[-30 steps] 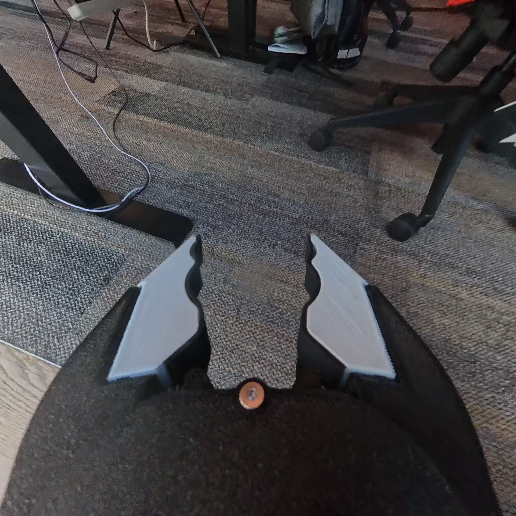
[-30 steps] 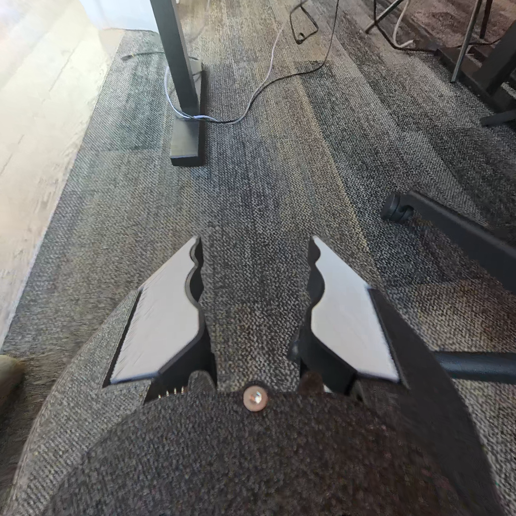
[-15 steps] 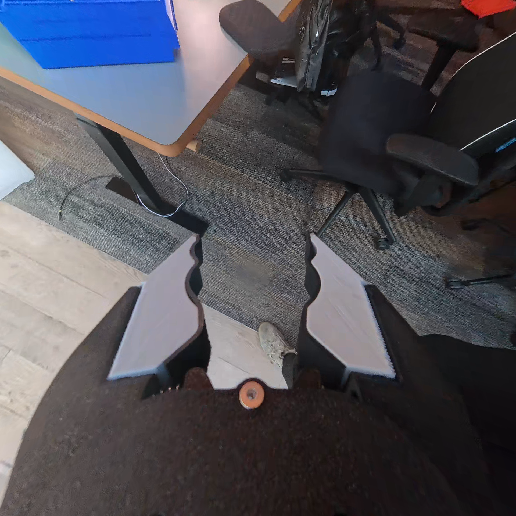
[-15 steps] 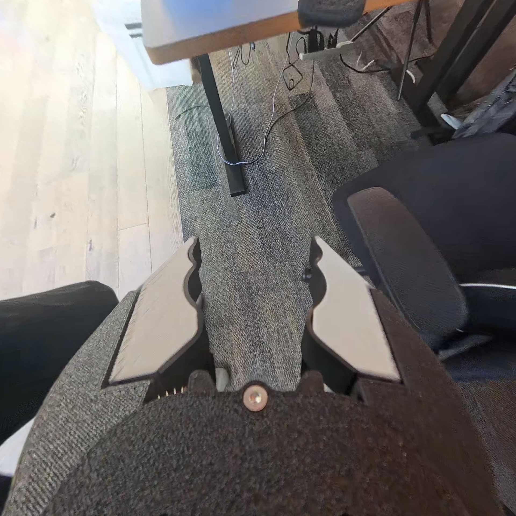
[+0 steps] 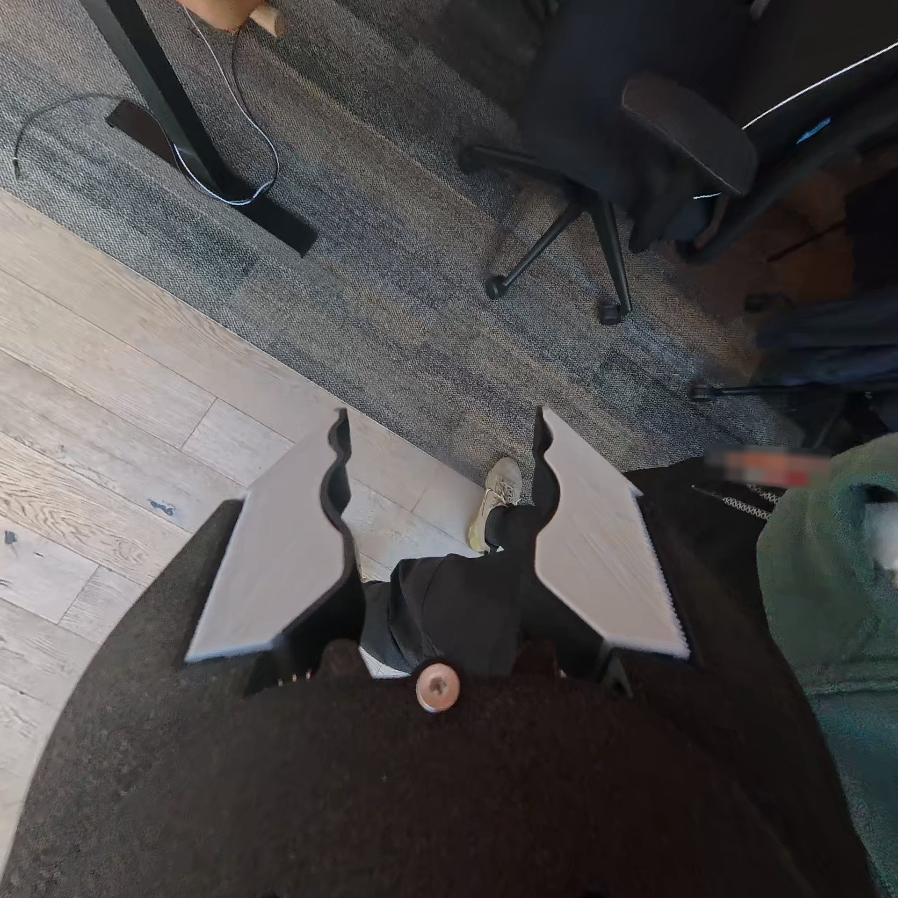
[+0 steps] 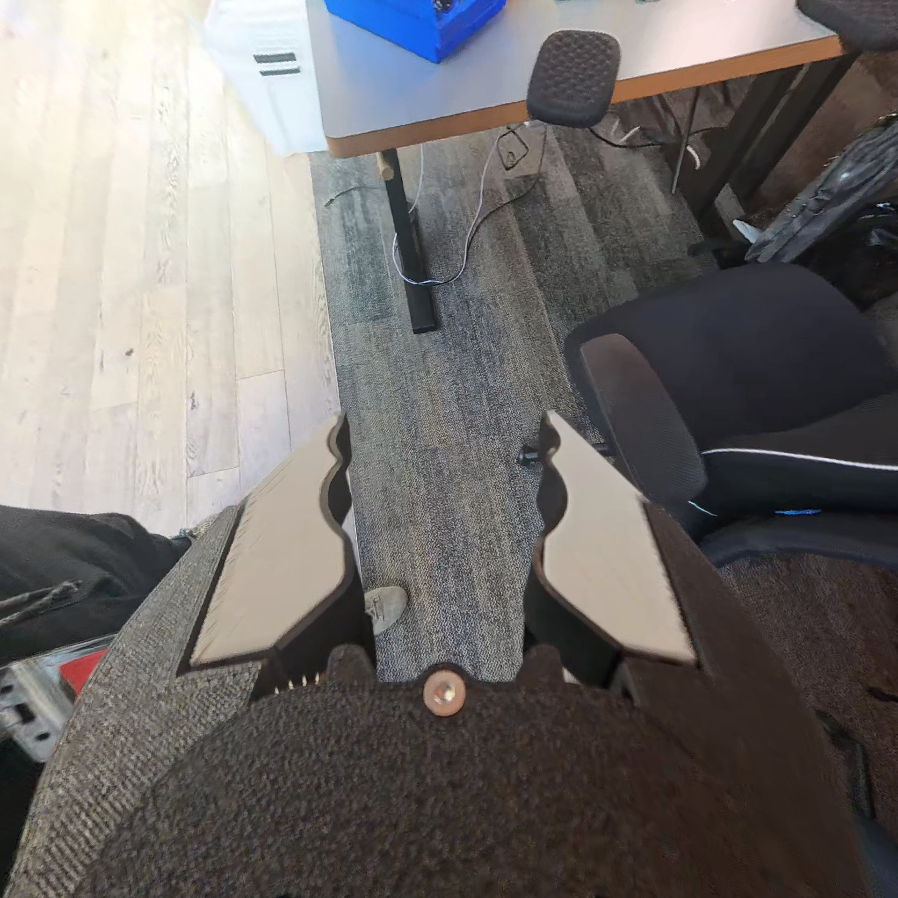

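The grey carpet (image 6: 447, 437) fills the middle of the right wrist view and the far half of the left wrist view, meeting a pale wood-plank floor (image 6: 146, 243) along its left edge. At the far side stands a grey desk with a wooden edge (image 6: 486, 102), held up by a black leg (image 6: 405, 233) whose flat foot lies on the carpet, with thin cables (image 6: 466, 243) trailing around it; a blue bin (image 6: 423, 24) sits on the desktop. To the right is a black office chair (image 6: 758, 369), its armrest nearest the camera, and the left wrist view shows the chair's wheeled base (image 5: 573, 252) on the carpet. A person's black trouser leg (image 5: 452, 597) and light sneaker (image 5: 498, 491) show between the fingers in the left wrist view, the shoe resting at the seam of wood and carpet; a green sleeve (image 5: 836, 607) lies at the right edge. The left gripper (image 5: 440, 423) is spread wide and holds nothing, high above the floor. The right gripper (image 6: 444, 427) is likewise spread and empty, over the carpet, with a grey shoe (image 6: 386, 605) near its left finger.
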The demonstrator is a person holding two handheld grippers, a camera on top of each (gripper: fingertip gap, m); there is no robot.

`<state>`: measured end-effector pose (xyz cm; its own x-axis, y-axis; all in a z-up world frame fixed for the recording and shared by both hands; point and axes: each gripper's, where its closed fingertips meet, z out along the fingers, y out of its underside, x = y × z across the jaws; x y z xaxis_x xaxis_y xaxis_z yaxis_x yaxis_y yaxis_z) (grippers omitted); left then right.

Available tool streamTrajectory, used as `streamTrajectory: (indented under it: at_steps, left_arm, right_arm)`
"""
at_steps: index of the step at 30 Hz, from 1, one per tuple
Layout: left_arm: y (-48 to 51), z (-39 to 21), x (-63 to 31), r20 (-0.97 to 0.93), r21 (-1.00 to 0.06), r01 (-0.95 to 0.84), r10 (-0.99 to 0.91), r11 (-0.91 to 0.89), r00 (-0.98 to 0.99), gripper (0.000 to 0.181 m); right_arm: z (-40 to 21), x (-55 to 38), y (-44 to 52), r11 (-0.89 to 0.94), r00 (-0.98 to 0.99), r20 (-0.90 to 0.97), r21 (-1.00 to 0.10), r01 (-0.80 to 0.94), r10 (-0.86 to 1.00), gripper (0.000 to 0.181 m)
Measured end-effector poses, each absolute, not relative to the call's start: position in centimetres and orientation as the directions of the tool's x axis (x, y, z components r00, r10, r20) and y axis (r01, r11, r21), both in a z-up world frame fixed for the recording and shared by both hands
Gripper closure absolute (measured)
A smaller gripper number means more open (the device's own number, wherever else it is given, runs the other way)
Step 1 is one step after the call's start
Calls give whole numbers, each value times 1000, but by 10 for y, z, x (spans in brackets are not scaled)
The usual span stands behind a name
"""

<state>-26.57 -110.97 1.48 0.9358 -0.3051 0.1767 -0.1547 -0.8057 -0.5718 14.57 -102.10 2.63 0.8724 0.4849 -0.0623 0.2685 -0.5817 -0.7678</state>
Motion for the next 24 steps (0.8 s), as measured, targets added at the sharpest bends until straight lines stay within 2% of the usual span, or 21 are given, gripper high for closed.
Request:
streamTrajectory:
  at_steps: [7, 10, 12, 14, 16, 18, 19, 21, 22, 24]
  left_arm:
    - [-1150, 2, -329, 228, -594, -16, -188, -804, 956, 107]
    - [-1173, -8, -348, 351, -566, 34, -204, -823, 914, 109]
    - [-1195, -7, -343, 549, -507, 78, -252, -859, 797, 110]
    - [-1223, 10, -330, 778, -398, 124, -263, -909, 571, 110]
    - [-1249, 31, -317, 913, -276, 131, -217, -952, 345, 110]
    - [-1277, 40, -297, 954, -218, 29, -207, -975, 219, 130]
    - [-1284, 43, -295, 954, -228, -9, -226, -974, 196, 145]
    - [-1286, 27, -321, 878, -334, -141, -362, -932, 313, 166]
    - [-1282, 16, -346, 832, -354, -189, -401, -916, 384, 170]
    - [-1266, 4, -403, 784, -375, -162, -406, -912, 469, 174]
  right_arm:
    - [51, 50, -987, -488, 764, -17, -778, 395, 645, 104]
    - [61, -13, -981, -448, 710, -9, -781, 435, 704, 104]
    - [64, -59, -988, -437, 667, -25, -773, 459, 744, 104]
    - [62, -105, -1001, -435, 620, -48, -755, 490, 783, 104]
    - [56, -150, -1016, -433, 573, -74, -736, 521, 816, 105]
    - [49, -190, -1027, -434, 538, -103, -723, 538, 837, 105]
    - [46, -207, -1031, -441, 527, -119, -715, 543, 841, 105]
    - [43, -238, -1037, -442, 508, -134, -705, 555, 851, 105]
    - [43, -249, -1039, -437, 503, -130, -702, 562, 855, 105]
    - [44, -260, -1040, -442, 507, -128, -695, 567, 852, 106]
